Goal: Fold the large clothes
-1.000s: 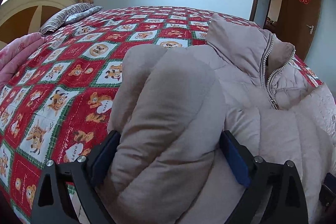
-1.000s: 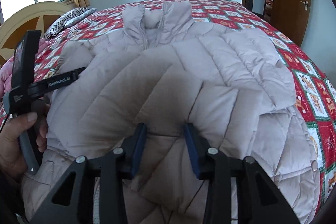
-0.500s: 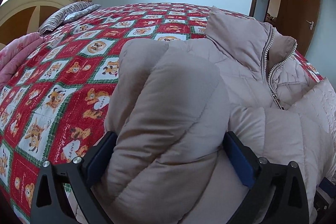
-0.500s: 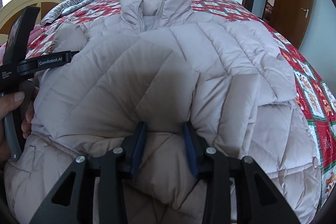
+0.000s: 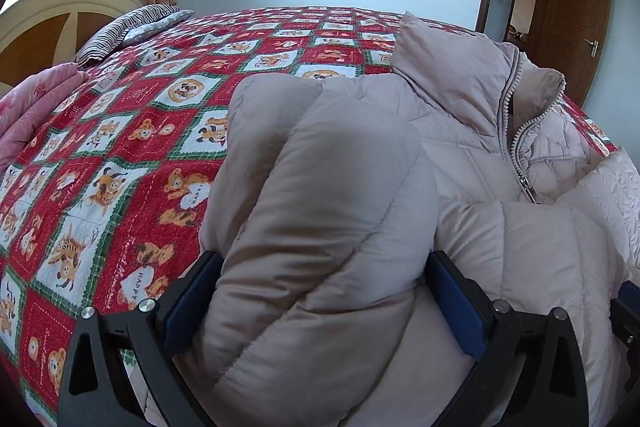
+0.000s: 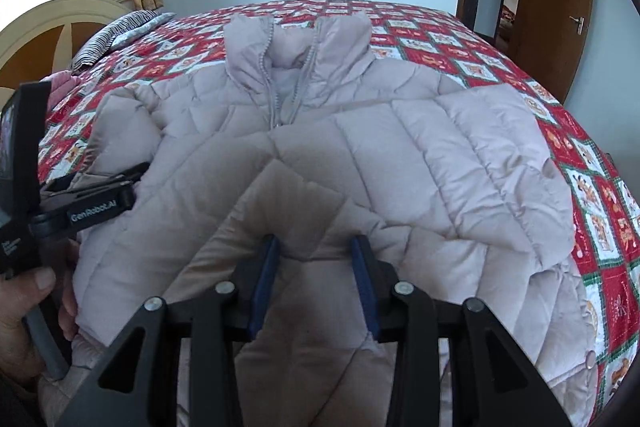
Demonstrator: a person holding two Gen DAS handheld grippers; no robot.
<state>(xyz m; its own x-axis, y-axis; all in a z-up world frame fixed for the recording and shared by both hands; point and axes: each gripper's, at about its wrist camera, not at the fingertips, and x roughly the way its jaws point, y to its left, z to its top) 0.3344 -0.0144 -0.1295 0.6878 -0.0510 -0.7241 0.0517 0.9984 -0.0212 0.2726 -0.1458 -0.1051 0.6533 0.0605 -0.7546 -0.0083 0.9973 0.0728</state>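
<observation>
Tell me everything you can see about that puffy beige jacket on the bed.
The puffy beige quilted jacket lies front up on the red cartoon-print bedspread, its stand-up collar towards the far edge and its zip partly open at the neck. The fabric looks smooth and padded, stitched in panels. One sleeve is folded across the chest. The left gripper straddles a bulky fold with its fingers wide; the right gripper pinches a fold near the hem.

The jacket (image 6: 360, 155) is soft, puffy quilted cloth with a faint sheen and a toothed zip (image 5: 516, 143). The bedspread (image 5: 120, 147) is matt printed cotton-like fabric. Each claw (image 6: 316, 267) is matt black plastic with blue pads (image 5: 456, 307) and shiny metal screws. The door (image 6: 560, 7) is smooth brown wood.
</observation>
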